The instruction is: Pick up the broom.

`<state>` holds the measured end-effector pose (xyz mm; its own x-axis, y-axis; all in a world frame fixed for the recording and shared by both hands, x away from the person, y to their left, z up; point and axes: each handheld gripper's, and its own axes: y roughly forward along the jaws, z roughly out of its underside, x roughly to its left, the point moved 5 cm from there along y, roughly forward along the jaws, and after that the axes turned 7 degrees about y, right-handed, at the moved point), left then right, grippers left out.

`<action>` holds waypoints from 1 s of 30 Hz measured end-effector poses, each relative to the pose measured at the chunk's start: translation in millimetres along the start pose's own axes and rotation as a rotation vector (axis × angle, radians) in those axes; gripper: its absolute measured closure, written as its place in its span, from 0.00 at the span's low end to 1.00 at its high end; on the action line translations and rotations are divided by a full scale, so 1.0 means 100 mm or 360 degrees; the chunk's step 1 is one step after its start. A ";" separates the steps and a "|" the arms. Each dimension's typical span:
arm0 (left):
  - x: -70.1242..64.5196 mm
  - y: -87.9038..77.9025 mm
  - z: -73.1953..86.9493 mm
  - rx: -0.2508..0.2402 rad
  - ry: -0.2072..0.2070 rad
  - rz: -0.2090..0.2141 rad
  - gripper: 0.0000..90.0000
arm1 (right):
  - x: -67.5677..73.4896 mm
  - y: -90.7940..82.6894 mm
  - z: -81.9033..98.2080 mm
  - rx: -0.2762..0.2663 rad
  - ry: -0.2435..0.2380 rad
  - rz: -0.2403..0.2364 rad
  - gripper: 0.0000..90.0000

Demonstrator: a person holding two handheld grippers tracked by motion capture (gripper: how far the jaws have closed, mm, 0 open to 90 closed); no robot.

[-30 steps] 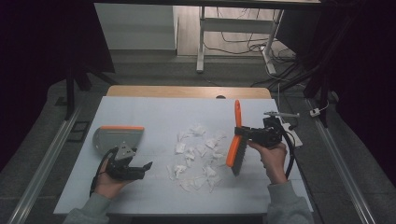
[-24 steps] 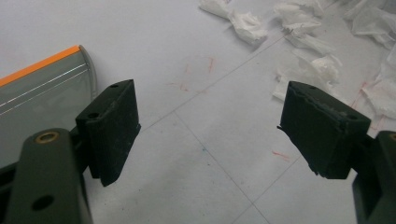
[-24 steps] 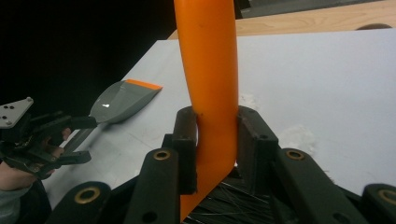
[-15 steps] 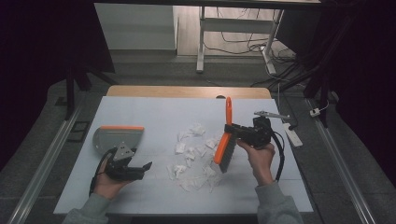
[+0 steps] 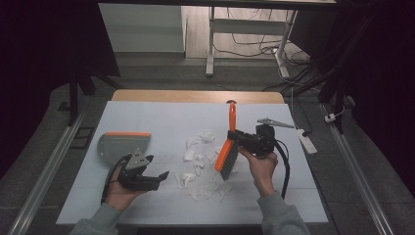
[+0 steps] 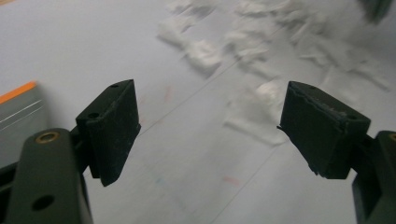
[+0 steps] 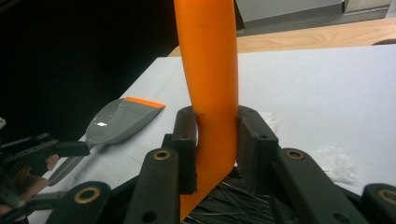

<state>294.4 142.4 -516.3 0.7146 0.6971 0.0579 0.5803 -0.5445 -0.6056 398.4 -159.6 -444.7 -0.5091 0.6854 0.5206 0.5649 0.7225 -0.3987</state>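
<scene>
Orange brush handle (image 7: 211, 84) sits clamped in your right tool (image 5: 243, 142), bristles angled down onto the paper scraps (image 5: 203, 164) beneath for sweeping, while your left tool (image 5: 155, 177) gapes empty beside the dustpan (image 5: 122, 144).

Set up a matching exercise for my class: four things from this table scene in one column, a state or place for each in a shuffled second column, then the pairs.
Things
1. brush
2. dustpan
3. paper scraps
4. left gripper

States
A. jaws open, holding nothing
B. scattered mid-table
C. clamped by its orange handle in the right gripper
D. lying on the table's left side, untouched

Pairs: 1-C, 2-D, 3-B, 4-A
</scene>
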 end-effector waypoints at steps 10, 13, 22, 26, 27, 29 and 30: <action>-0.40 0.35 -0.36 0.0000 0.0155 0.0151 0.23 | 0.03 0.06 0.05 -0.0076 -0.0019 0.0042 0.78; -0.50 0.44 -0.46 -0.0023 0.0171 0.0179 0.23 | 0.05 0.09 0.08 -0.0088 -0.0017 0.0045 0.78; -0.66 0.70 -0.63 -0.0111 0.0124 0.0211 0.27 | 0.15 0.16 0.14 -0.0179 0.0026 0.0016 0.78; -0.67 0.79 -0.65 -0.0143 0.0118 0.0186 0.34 | 0.19 0.19 0.17 -0.0197 0.0038 0.0004 0.78; -0.67 0.81 -0.66 -0.0152 0.0119 0.0178 0.36 | 0.20 0.19 0.18 -0.0196 0.0042 0.0001 0.78; -0.67 0.87 -0.67 -0.0181 0.0093 0.0169 0.43 | 0.21 0.21 0.20 -0.0201 0.0058 -0.0007 0.78; -0.67 0.89 -0.67 -0.0193 0.0080 0.0173 0.43 | 0.21 0.21 0.20 -0.0201 0.0058 -0.0007 0.78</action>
<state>324.4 15.7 -521.1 0.7923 0.6088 0.0387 0.5395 -0.6696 -0.5105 386.9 -128.3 -457.5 -0.4889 0.6769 0.5502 0.6411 0.7066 -0.2996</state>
